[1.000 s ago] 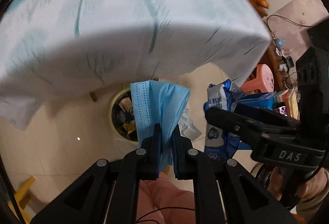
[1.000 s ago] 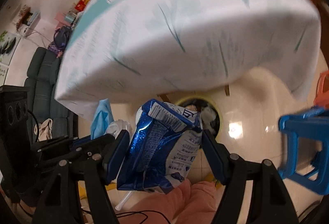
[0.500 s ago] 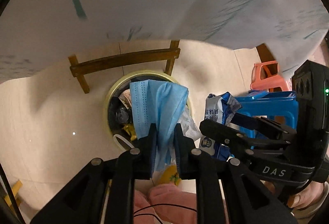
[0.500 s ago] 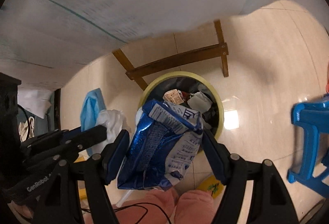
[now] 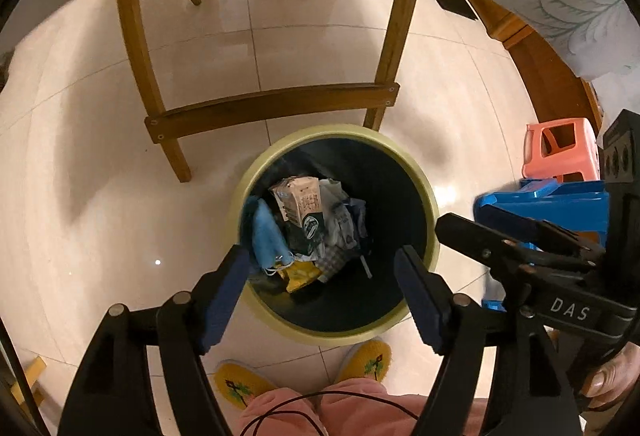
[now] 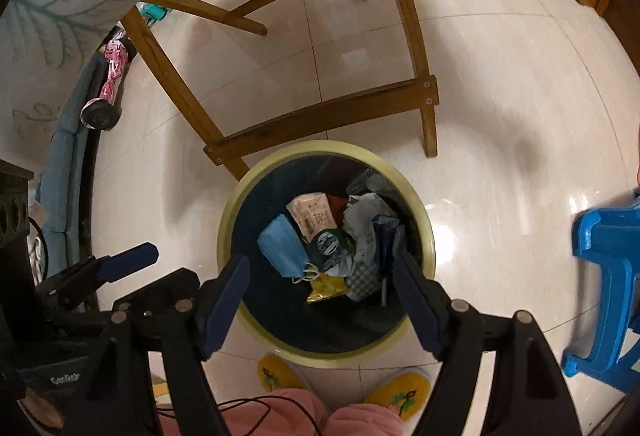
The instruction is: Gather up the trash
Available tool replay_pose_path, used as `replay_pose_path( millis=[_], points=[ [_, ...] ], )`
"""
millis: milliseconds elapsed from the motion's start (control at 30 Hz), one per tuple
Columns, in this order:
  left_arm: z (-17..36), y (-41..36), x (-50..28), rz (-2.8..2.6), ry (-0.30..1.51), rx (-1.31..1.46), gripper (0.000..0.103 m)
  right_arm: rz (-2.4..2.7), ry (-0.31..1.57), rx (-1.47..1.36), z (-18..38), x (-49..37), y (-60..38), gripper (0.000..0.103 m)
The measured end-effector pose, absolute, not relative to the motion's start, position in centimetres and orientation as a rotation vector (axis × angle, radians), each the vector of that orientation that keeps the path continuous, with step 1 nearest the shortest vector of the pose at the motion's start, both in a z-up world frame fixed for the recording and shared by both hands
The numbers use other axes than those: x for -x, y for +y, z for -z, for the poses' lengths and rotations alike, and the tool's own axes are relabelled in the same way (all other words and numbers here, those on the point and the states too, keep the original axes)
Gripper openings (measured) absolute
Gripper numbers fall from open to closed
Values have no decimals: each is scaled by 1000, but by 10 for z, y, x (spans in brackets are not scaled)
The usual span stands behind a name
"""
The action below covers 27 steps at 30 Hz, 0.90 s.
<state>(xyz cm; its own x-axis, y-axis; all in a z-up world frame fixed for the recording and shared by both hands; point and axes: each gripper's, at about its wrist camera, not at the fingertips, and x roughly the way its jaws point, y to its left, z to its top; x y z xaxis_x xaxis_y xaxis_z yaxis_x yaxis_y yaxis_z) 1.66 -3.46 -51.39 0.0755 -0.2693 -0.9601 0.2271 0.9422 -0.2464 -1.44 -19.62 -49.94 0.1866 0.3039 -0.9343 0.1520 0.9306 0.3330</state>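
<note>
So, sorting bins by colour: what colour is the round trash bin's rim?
Pale yellow rim, dark inside; clearest in the right wrist view.

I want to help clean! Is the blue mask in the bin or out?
In. The blue mask lies on the rubbish inside the bin.

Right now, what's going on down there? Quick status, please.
Left gripper jaws opening, nothing between them; right gripper open, empty. Blue mask and blue wrapper lie in the bin. Nothing blocking the bin.

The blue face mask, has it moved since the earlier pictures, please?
Yes. The blue face mask has dropped from the left gripper into the bin.
</note>
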Motion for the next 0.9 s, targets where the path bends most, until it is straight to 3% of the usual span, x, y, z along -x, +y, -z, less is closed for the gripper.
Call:
replay_pose_path(
  millis=[400, 600, 900],
  points=[
    [424, -10, 12, 270, 1340, 52, 77, -33, 1299, -392, 434, 40, -204, 75],
    [344, -4, 23, 235, 1277, 58, 77, -3, 1283, -415, 372, 55, -211, 75],
    [207, -11, 32, 202, 1192, 7, 77, -32, 1213, -414, 228, 63, -216, 75]
  ],
)
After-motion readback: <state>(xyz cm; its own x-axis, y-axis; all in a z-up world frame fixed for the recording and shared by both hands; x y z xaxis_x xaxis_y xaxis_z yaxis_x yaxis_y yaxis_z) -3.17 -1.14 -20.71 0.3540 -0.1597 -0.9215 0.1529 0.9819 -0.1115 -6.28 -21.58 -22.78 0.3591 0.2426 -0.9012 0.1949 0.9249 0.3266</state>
